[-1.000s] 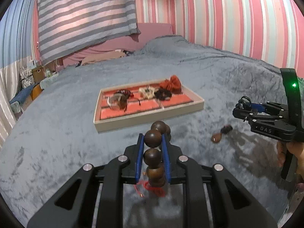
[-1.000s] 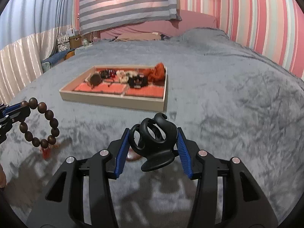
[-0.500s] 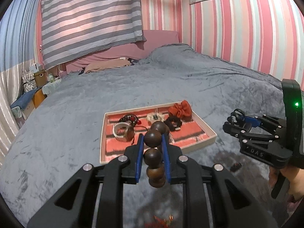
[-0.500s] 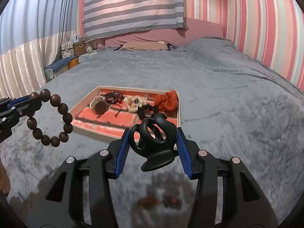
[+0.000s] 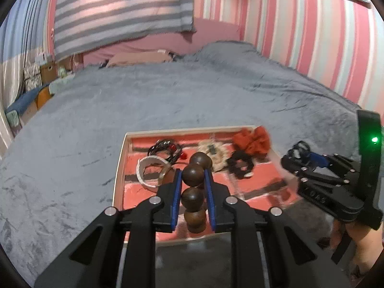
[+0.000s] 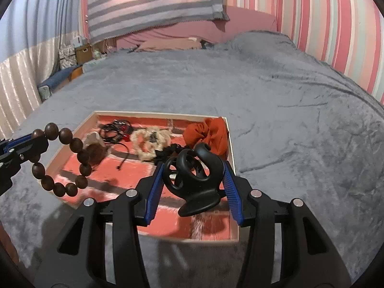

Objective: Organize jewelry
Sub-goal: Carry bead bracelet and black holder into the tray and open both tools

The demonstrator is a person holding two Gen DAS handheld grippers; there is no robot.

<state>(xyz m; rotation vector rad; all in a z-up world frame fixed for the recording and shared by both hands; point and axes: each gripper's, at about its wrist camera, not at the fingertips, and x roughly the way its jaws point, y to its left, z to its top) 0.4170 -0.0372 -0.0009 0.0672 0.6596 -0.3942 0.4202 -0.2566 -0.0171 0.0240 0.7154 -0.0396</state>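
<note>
Wooden bead bracelet (image 6: 62, 160) pinched in the left gripper (image 5: 192, 187) and black hair claw (image 6: 194, 180) clamped in the right gripper (image 6: 194, 187) had advanced over the tray (image 6: 230, 148), ready for dropping.

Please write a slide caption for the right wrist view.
Right gripper holds a black plastic hair claw above the red-lined wooden tray.

Dark wooden bead bracelet (image 6: 63, 160) hangs above the tray's (image 6: 230, 148) left edge; black claw clip (image 6: 195, 182) is held over its near right corner, by the orange scrunchie (image 6: 207, 135).
</note>
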